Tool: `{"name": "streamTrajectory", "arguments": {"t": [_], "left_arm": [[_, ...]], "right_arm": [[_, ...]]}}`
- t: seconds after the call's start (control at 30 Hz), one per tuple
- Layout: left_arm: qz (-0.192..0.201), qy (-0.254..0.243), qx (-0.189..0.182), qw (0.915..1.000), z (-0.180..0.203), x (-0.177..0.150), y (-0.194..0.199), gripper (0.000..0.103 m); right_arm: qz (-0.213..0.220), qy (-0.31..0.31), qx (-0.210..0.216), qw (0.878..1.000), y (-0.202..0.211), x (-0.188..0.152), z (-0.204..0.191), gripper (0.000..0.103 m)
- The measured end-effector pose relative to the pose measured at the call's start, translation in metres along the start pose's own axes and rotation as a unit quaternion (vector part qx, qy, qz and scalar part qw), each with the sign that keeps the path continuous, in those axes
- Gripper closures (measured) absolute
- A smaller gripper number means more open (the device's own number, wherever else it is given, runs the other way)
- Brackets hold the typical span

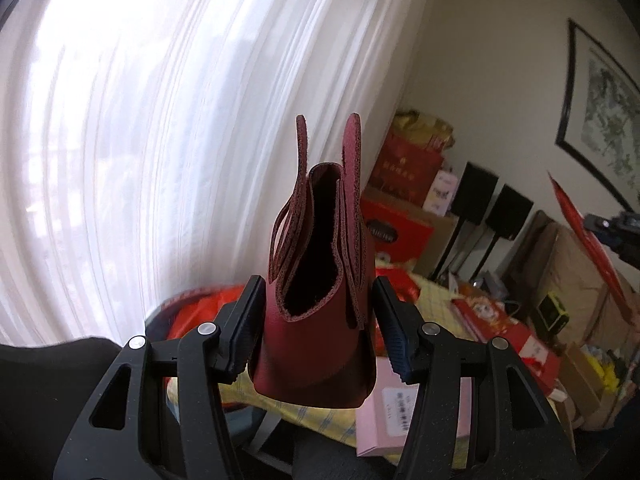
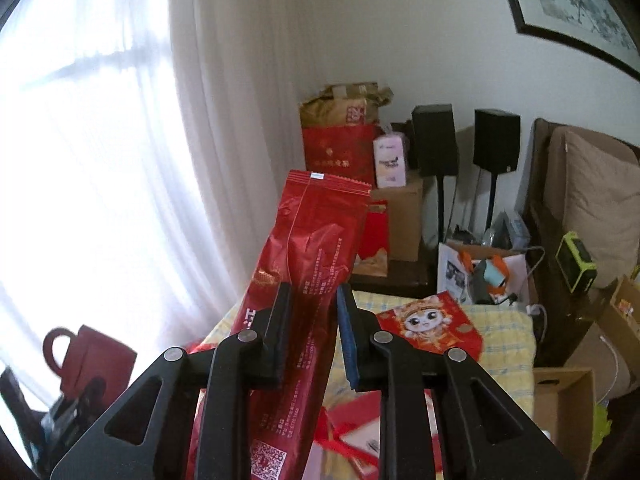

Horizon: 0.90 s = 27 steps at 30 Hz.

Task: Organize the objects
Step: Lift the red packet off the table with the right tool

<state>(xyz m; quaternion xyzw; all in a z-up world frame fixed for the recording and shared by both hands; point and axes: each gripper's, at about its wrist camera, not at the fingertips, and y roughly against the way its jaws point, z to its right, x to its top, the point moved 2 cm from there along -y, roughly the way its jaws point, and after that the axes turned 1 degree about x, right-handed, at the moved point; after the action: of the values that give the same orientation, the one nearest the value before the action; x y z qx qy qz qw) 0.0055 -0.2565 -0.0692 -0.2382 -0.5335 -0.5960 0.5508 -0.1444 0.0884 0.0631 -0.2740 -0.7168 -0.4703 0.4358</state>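
Observation:
My left gripper (image 1: 318, 322) is shut on a small dark red leather bag (image 1: 316, 344), held upright in the air with its mouth and handles pointing up. The bag also shows at the lower left of the right wrist view (image 2: 94, 354). My right gripper (image 2: 314, 332) is shut on a long red foil packet (image 2: 308, 264) that stands up between the fingers. The packet's edge shows at the right of the left wrist view (image 1: 588, 248).
Below lies a table with a yellow checked cloth (image 2: 508, 344) carrying a red cartoon envelope (image 2: 428, 326), a pink box (image 1: 400, 408) and red items. Behind stand red gift bags (image 2: 340, 152), cardboard boxes, two black speakers (image 2: 434, 140) and a brown chair. A white curtain fills the left.

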Motion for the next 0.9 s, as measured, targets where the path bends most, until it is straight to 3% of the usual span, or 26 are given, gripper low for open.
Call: {"name": "streamTrajectory", "arguments": {"t": [0.17,0.27,0.33,0.47,0.57,0.6,0.73,0.8,0.9], "left_arm": [[0.012,-0.020,0.005,0.9997,0.021,0.009,0.015,0.051],[0.011,-0.024,-0.004,0.9997,0.033,0.011,0.023,0.051],[0.011,-0.031,-0.011,0.9994,0.043,0.012,0.030,0.051],[0.007,-0.052,-0.027,0.9983,0.068,0.012,0.037,0.051],[-0.013,-0.056,-0.039,0.9975,0.081,0.010,0.036,0.051],[-0.022,-0.052,-0.045,0.9974,0.083,0.010,0.036,0.051],[-0.014,-0.052,-0.046,0.9975,0.085,0.016,0.043,0.051],[-0.011,-0.060,-0.029,0.9977,0.087,0.015,0.038,0.051],[-0.027,-0.057,-0.025,0.9977,0.084,0.008,0.030,0.051]], "right_arm": [[0.023,-0.014,-0.010,1.000,0.054,0.002,0.021,0.085],[0.015,-0.016,-0.014,1.000,0.076,-0.005,0.033,0.091],[0.014,-0.012,-0.019,1.000,0.092,-0.016,0.041,0.103],[0.004,-0.018,-0.018,1.000,0.105,-0.037,0.055,0.102],[-0.035,-0.028,-0.008,0.999,0.083,-0.060,0.065,0.102],[-0.078,-0.015,0.000,0.997,0.070,-0.075,0.066,0.102],[-0.161,0.006,0.063,0.985,0.061,-0.150,0.076,0.099],[-0.189,0.010,0.035,0.981,0.059,-0.187,0.089,0.097],[-0.211,-0.041,0.009,0.977,0.056,-0.216,0.118,0.095]]}}
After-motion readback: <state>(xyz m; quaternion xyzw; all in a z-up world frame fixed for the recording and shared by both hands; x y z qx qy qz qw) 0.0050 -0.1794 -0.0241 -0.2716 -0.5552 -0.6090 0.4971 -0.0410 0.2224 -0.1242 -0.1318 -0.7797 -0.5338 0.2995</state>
